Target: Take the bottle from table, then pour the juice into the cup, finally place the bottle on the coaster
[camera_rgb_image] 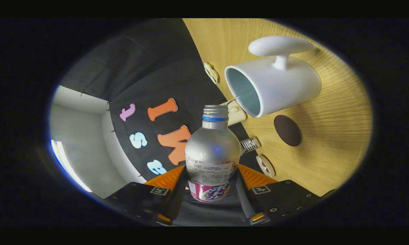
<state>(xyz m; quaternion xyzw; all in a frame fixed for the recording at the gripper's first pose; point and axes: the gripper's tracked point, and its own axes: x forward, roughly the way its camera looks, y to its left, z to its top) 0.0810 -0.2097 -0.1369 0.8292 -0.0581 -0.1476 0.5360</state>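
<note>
The gripper (211, 185) is clamped on the bottle (212, 153) at lower centre, tilted toward the cup (272, 86) at upper right; juice may miss the rim and spill on the table (326, 136).

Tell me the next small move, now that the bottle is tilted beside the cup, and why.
Probably ease the bottle mouth over the cup opening: the hand-held gripper is shut on the bottle, whose open neck sits just short of the cup's rim. I cannot see any juice flowing. The coaster comes later.
</note>
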